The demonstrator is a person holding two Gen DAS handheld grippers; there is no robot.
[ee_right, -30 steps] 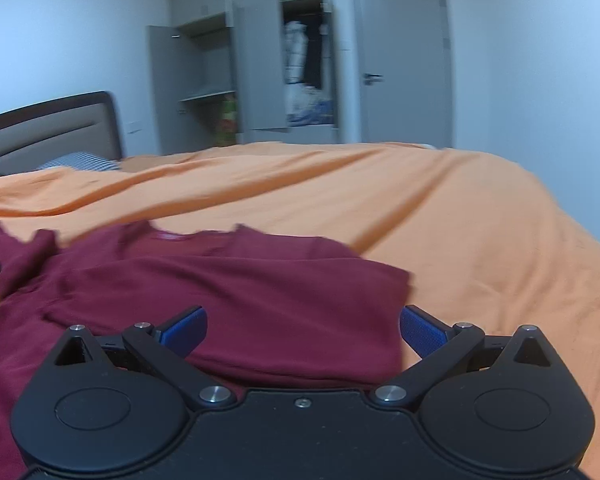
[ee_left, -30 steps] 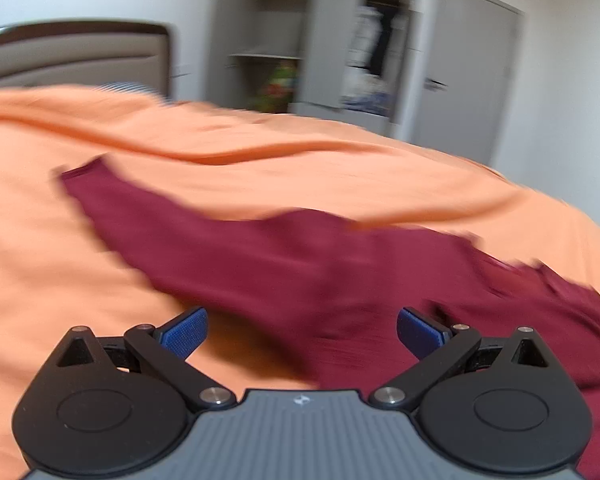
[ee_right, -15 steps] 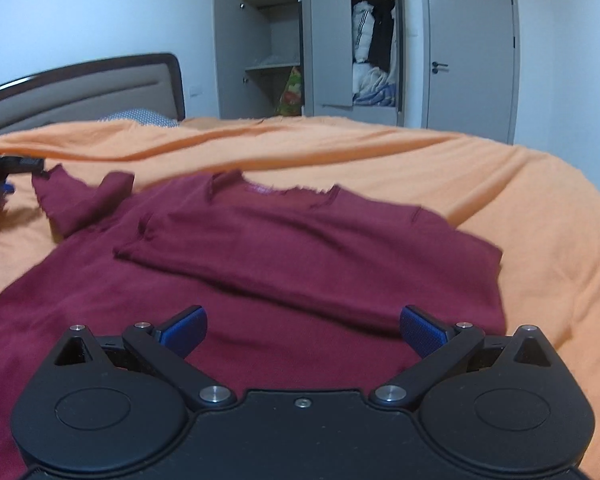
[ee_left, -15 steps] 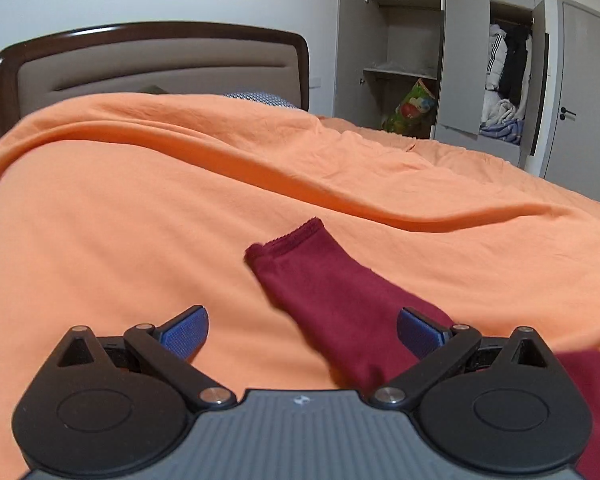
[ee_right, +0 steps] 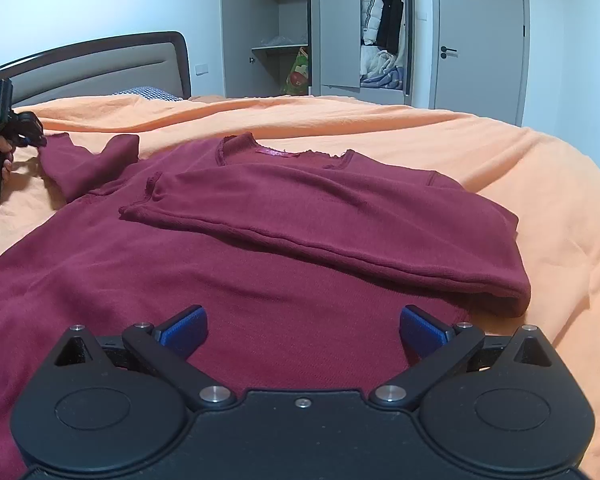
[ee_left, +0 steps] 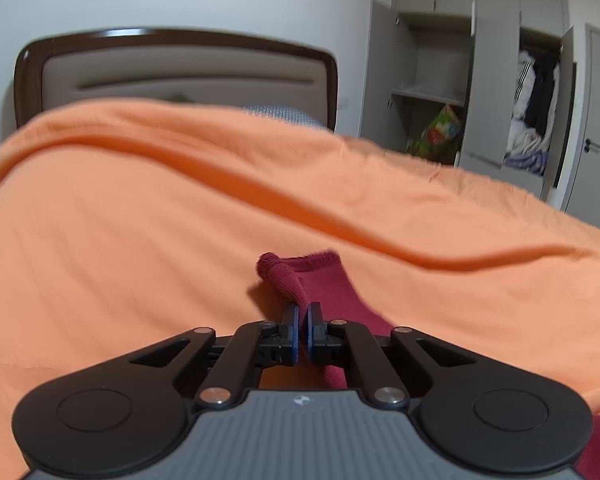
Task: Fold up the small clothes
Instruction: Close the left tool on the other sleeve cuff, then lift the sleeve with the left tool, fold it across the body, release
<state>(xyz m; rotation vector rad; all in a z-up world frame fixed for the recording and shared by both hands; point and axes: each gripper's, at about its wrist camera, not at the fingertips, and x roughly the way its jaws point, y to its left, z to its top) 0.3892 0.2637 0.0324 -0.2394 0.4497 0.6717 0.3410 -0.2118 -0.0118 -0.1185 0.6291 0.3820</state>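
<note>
Maroon knit of the sweater [ee_right: 259, 280] is spread on the orange bed [ee_right: 540, 184] with one sleeve [ee_right: 320, 216] already laid across its chest, while the other sleeve's cuff [ee_left: 300, 276] is pinched in the clenched left claw [ee_left: 303, 320], presumably to be folded likewise, and the right claw [ee_right: 302, 330] is held released above the hem.

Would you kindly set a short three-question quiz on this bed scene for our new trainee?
1. True or false: the left tool is shut on the cuff of the dark red knit sweater's sleeve.
2. Which tool is open: A left, B right?
3. Fill in: the sweater lies on an ____ bedspread.

Key: 1 true; 2 B; 3 orange.
</note>
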